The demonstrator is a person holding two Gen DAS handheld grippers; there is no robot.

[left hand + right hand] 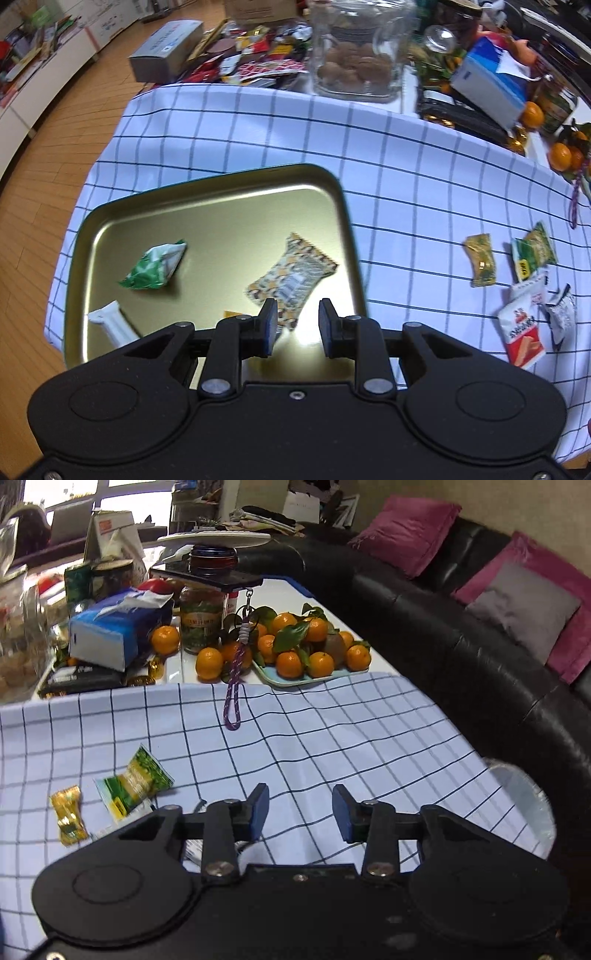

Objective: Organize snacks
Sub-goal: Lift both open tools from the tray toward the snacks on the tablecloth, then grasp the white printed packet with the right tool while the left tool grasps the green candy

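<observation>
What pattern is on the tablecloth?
The tablecloth is white with a dark thin-lined grid check, clearest in the right wrist view.

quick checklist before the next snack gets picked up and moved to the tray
1. Left gripper empty: ok, jaws open over the tray, nothing between them.
2. Right gripper empty: ok, jaws open above bare cloth.
3. Room in the tray: ok, the green packet and patterned packet leave bare metal.
4. Snacks left on the cloth: ok, the gold candy and green-yellow packet lie apart, left of the right gripper.
5. Red-white packet free to grasp: cannot tell, a black-white wrapper lies right against it.
6. Purple cord clear of the path: ok, it hangs farther back.
</observation>
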